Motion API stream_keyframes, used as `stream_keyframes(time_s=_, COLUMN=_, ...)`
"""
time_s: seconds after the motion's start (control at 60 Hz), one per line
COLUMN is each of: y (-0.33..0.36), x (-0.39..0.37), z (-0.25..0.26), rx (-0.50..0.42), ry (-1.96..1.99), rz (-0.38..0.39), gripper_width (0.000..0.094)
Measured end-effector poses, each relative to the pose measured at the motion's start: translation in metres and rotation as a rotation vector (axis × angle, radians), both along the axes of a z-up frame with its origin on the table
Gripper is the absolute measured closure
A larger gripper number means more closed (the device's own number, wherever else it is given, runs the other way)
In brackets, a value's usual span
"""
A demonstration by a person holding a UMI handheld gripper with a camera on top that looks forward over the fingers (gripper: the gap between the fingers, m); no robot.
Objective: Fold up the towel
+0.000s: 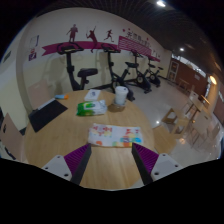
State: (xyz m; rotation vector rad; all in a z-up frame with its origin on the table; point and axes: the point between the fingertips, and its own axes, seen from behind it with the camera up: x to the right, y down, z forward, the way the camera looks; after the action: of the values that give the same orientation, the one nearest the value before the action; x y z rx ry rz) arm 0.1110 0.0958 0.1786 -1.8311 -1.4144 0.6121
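1. Dark mat (pixel 45 114) on the floor at the far left, beyond the table's edge; we log it below the wall, well apart from everything on the table.
2. Wooden table (pixel 60 140), round and pale, filling the middle ground; we note bare wood on its left half.
3. Gripper (pixel 112 160), held above the near edge of the table; we see its two fingers spread wide apart, gripping nothing, with bare table between them.
4. Left pad (pixel 78 154), purple, on the inner face of the left finger.
5. Green-and-white packet (pixel 91 106), lying on the far part of the table, well beyond the fingers.
6. Towel (pixel 115 135), the task's item; we record it as a light rectangle with a colourful print, lying flat on the table just ahead of the fingers and roughly centred between them, touching neither.
7. White container (pixel 121 96), standing upright at the table's far edge, just right of the packet.
8. Exercise machines (pixel 128 73), dark, ranged along the back wall under a band of red figures.
9. Right pad (pixel 146 157), purple, on the right finger.
10. Wooden chair (pixel 183 117), on the floor to the right of the table, apart from it.
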Motion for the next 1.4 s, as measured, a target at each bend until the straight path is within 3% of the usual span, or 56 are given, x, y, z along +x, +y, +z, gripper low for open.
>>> stream_keyframes(time_s=0.217, y=-0.047, x=-0.063, z=-0.047, rx=-0.017, ry=-0.013, rz=0.086, gripper_width=0.0081)
stream_keyframes(time_s=0.517, y=-0.045, x=-0.148, z=-0.153, rx=-0.02, ry=-0.076, rz=0.076, gripper_width=0.0085)
stream_keyframes(time_s=0.75, y=-0.038, x=-0.181, z=-0.195, rx=-0.025, ry=-0.104, rz=0.075, gripper_width=0.0175)
stream_keyframes(time_s=0.817, y=-0.04, x=-0.184, z=-0.197, rx=-0.036, ry=-0.117, rz=0.08, gripper_width=0.0574)
stream_keyframes(time_s=0.867, y=-0.025, x=-0.186, z=-0.196, rx=0.022, ry=-0.129, rz=0.042, gripper_width=0.0873)
stream_keyframes(time_s=0.883, y=-0.021, x=-0.186, z=-0.195, rx=0.038, ry=-0.13, rz=0.029, gripper_width=0.0902)
stream_keyframes(time_s=1.017, y=-0.052, x=-0.19, z=-0.19, rx=-0.055, ry=-0.149, rz=0.087, gripper_width=0.092)
stream_keyframes(time_s=1.183, y=-0.085, x=-0.183, z=-0.129, rx=-0.231, ry=-0.057, rz=0.162, gripper_width=0.0922)
stream_keyframes(time_s=1.3, y=-0.058, x=-0.173, z=-0.084, rx=-0.323, ry=0.031, rz=0.123, gripper_width=0.0918)
stream_keyframes(time_s=1.4, y=-0.009, x=-0.16, z=-0.078, rx=-0.357, ry=0.055, rz=0.05, gripper_width=0.0911)
